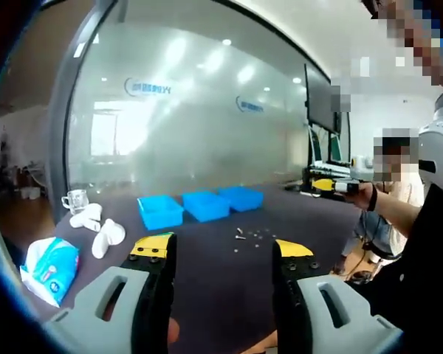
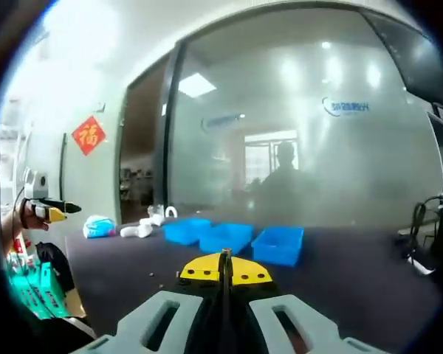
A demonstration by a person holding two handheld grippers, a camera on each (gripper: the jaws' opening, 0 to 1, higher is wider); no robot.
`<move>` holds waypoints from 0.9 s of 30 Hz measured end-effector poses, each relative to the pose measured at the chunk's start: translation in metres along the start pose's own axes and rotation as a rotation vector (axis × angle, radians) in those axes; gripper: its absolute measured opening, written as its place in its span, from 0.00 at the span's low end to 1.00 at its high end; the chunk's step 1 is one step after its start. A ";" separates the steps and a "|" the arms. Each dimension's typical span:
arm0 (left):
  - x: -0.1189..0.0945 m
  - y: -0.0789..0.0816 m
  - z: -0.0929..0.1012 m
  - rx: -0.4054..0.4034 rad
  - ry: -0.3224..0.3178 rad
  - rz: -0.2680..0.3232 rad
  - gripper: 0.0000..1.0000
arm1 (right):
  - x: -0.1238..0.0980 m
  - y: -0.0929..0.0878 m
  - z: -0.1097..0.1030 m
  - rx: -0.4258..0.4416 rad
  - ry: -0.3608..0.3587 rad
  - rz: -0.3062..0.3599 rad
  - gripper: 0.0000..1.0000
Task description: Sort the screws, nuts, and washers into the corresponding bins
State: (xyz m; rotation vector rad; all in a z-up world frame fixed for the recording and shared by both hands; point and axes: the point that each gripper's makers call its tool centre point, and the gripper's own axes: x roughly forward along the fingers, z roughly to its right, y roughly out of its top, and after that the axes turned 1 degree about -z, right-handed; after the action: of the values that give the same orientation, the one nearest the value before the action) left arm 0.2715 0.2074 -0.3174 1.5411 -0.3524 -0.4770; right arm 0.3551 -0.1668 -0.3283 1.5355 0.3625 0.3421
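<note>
A: Our left gripper hangs wide and empty; the right gripper is pressed closed on nothing.

B: Ahead, the loose screws, nuts and washers lie scattered on the dark tabletop just before three blue bins. We reckon sorting's barely begun.

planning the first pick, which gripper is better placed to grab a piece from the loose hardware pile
Left, probably. The left gripper has its jaws open and the loose hardware lies just ahead between them, near the blue bins. The right gripper is shut.
</note>
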 end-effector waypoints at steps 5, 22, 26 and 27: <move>0.000 0.002 0.001 0.002 0.001 0.006 0.50 | -0.004 0.002 0.008 -0.023 -0.046 0.014 0.00; -0.003 0.001 -0.004 0.000 0.023 0.017 0.50 | 0.053 0.024 0.023 -0.043 -0.060 0.017 0.00; -0.004 -0.002 -0.006 -0.020 0.024 0.024 0.50 | 0.080 0.032 0.029 -0.004 -0.039 0.020 0.00; -0.004 -0.002 -0.006 -0.019 0.024 0.022 0.50 | 0.088 0.035 0.032 -0.001 -0.040 0.022 0.00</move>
State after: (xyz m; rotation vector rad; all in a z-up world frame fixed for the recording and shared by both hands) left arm 0.2710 0.2145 -0.3191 1.5215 -0.3452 -0.4429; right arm 0.4490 -0.1570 -0.2947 1.5438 0.3146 0.3284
